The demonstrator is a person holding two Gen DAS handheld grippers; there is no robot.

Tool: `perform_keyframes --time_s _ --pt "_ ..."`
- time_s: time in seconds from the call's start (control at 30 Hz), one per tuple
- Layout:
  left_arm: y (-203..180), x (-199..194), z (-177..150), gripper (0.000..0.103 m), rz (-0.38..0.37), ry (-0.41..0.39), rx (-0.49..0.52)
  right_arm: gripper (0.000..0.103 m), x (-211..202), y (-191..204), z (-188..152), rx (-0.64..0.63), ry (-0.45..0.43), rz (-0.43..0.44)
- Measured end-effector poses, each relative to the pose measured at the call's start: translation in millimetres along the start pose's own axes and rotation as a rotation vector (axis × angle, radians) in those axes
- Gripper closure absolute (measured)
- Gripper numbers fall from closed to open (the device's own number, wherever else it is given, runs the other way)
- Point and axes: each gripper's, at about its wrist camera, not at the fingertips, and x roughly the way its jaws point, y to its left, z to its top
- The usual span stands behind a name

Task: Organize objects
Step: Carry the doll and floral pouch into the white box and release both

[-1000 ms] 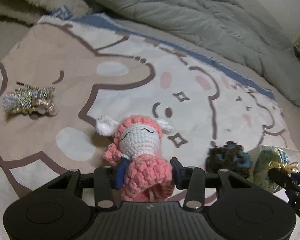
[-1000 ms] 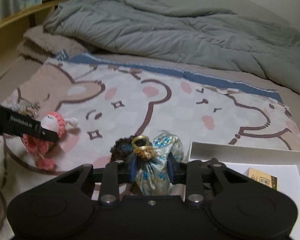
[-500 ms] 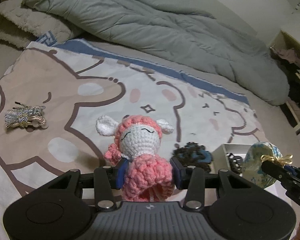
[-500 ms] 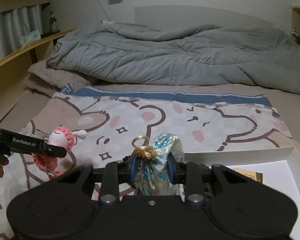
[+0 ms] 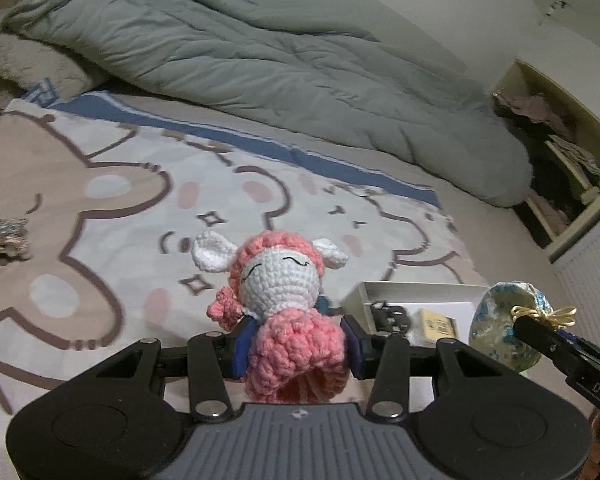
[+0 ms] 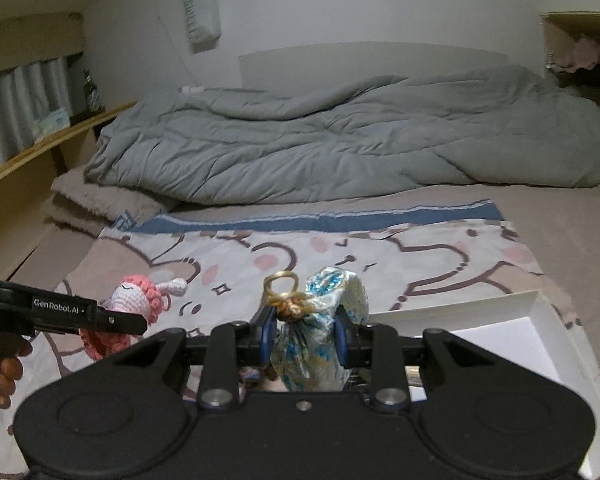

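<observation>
The left gripper point(image 5: 296, 350) is clamped on the pink body of a crocheted doll point(image 5: 278, 276) (white face, white ears), held clear above the cartoon blanket point(image 5: 112, 184). The right gripper point(image 6: 305, 334) is clenched on a blue-patterned fabric pouch point(image 6: 328, 320) tied with a gold cord, also lifted off the bed. Below them lies an open white box point(image 5: 412, 294) holding small items. A grey quilt point(image 6: 340, 148) is bunched across the far side of the bed, and a tassel bundle point(image 5: 2, 236) lies at the blanket's left edge.
</observation>
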Motion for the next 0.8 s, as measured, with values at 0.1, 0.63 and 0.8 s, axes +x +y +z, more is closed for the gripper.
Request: perform_keyframes --time_s 0.1,0.63,0.8 --pt "-18.3 2.8 -1.2 0.057 -0.032 -0.002 0.027 0.073 -10.4 -14.1 -1.0 0.014 -0.015 -0.019" --pt "-114.2 39.6 -9.1 0.057 -0.194 -0.002 0.272 0.073 -49.1 -93.9 -21.9 0.111 -0.037 -0.121" --pt "-142.9 62.2 -14.3 0.057 -0.231 0.011 0.409 0.073 -53.2 -117.6 -31.1 0.154 -0.021 -0.149"
